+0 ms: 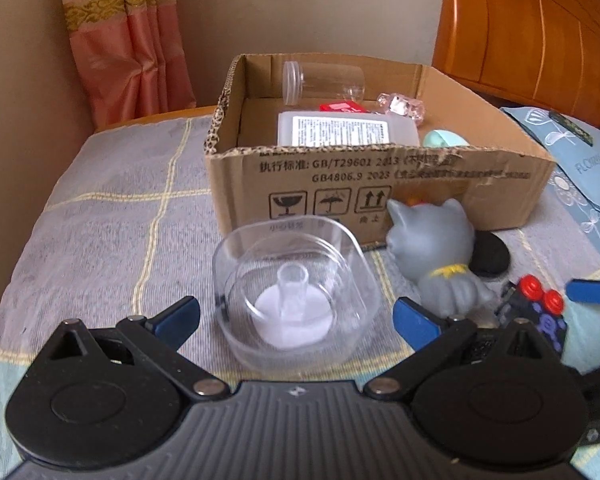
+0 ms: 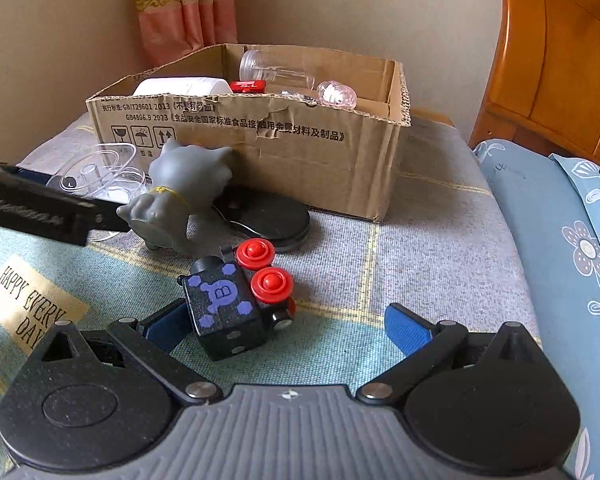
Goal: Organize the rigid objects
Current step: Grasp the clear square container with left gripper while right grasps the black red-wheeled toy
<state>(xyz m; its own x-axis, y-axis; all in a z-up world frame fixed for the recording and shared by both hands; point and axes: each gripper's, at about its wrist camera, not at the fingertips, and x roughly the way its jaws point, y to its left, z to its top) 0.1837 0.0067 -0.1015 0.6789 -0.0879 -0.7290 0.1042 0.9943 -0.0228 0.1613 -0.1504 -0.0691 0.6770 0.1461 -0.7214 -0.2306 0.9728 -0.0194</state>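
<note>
A clear plastic cap [image 1: 296, 296] with a white disc inside lies on its side on the bedspread, between the spread blue fingers of my open left gripper [image 1: 296, 316]. Right of it stands a grey cat figurine [image 1: 440, 256] [image 2: 180, 196], facing the box. A black toy block with red knobs [image 2: 240, 300] [image 1: 540, 312] lies between the fingers of my open right gripper [image 2: 288, 328], close to its left finger. The cardboard box [image 1: 380, 184] [image 2: 260, 148] behind holds a clear jar [image 1: 324, 80], a white labelled bottle [image 1: 340, 132], a red item and a small clear ornament [image 2: 336, 94].
A black flat disc [image 2: 268, 216] lies against the box front behind the cat. A blue flowered pillow [image 2: 560, 240] lies at the right, with a wooden headboard [image 2: 560, 60] behind it. A curtain [image 1: 128, 40] hangs at the back left.
</note>
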